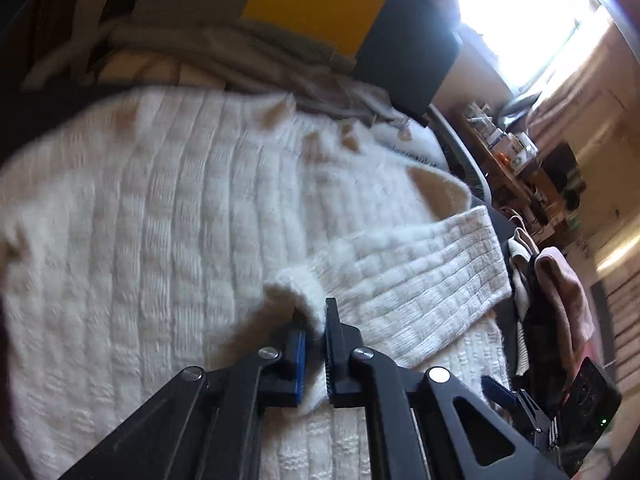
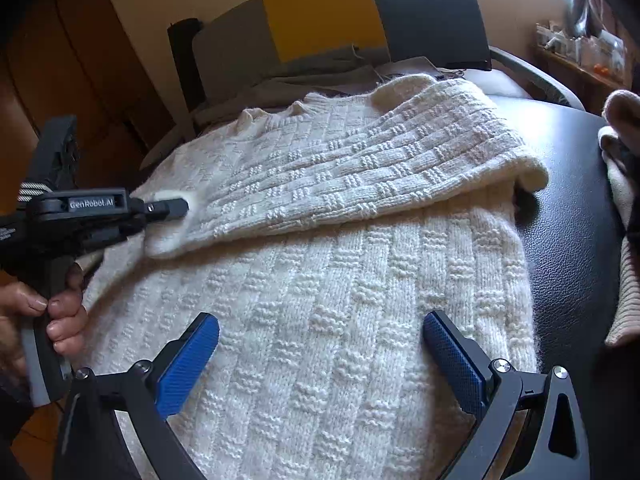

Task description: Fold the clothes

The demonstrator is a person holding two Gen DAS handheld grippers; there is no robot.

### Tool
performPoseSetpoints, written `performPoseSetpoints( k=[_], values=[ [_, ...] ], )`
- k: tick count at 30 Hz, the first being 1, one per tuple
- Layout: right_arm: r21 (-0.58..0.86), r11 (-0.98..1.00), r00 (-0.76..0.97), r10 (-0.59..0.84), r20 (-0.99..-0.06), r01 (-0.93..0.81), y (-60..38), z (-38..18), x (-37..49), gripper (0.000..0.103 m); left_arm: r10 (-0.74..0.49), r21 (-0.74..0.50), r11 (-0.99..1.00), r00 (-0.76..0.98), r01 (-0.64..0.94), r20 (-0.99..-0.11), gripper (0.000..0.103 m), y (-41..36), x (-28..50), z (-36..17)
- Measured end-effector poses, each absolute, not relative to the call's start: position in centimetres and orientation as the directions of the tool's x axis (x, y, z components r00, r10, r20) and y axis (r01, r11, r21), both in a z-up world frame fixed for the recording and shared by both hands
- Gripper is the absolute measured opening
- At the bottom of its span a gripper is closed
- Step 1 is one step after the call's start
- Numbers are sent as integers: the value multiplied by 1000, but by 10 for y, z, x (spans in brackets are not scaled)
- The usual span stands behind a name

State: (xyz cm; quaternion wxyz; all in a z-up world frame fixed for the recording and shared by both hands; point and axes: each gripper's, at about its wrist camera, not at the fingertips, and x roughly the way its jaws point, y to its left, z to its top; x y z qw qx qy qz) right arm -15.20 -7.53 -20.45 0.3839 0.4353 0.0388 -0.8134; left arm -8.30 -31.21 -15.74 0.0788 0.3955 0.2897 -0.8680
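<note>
A cream knitted sweater (image 2: 320, 320) lies spread over a black leather seat (image 2: 572, 220). One sleeve (image 2: 360, 168) is folded across its body, from the right edge over to the left. My left gripper (image 1: 316, 320) is shut on the sleeve's cuff (image 1: 304, 292); in the right wrist view that left gripper (image 2: 184, 206) comes in from the left, held by a hand (image 2: 60, 312). My right gripper (image 2: 320, 344) stands open just above the sweater's lower body, with nothing between its blue pads (image 2: 452, 356). The same sleeve (image 1: 420, 280) runs off to the right in the left wrist view.
A grey garment (image 2: 304, 76) lies behind the sweater against a yellow and grey chair back (image 2: 320, 12). More clothes (image 2: 624, 200) are piled at the seat's right edge. A cluttered wooden shelf (image 1: 516, 160) stands near a bright window (image 1: 528, 16). An armrest (image 2: 532, 68) curves at the back right.
</note>
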Motion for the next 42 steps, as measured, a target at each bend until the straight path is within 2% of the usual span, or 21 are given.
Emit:
performPoseSetpoints(
  k=[3,8,13,17,23,29,34,38,42],
  values=[
    [262,-704,-331,-586,-740,660,-77,-205,-151,103,91,-453,-840,-745,299,-660,5,-316,-84,-109],
    [248,-707,-338,-577,-744,662,-78,-203,-147,103,70,-389,-902,-825,187,-560,5,-320,-88,-21],
    [264,-704,-333,-588,-737,659,-72,-201,-145,103,1,-305,-929,-825,208,-565,5,-338,-87,7],
    [274,-701,-329,-595,-733,659,-68,-201,-146,103,-49,-298,-911,-793,284,-607,5,-368,-78,-12],
    [283,-699,-324,-600,-731,656,-64,-201,-148,103,-50,-300,-871,-680,388,-732,5,-402,-70,-93],
    [243,-709,-330,-567,-755,661,-68,-197,-147,103,-42,-316,-826,-611,466,-790,5,-430,-64,-157],
    [148,-718,-372,-512,-774,681,-90,-183,-155,103,-38,-300,-840,-601,452,-798,6,-441,-64,-168],
    [99,-715,-419,-509,-752,692,-121,-164,-194,103,-68,-256,-866,-609,430,-790,6,-445,-75,-161],
    [26,-746,-469,-445,-763,665,-154,-163,-240,103,-94,-227,-872,-602,435,-793,6,-450,-84,-160]
  ],
)
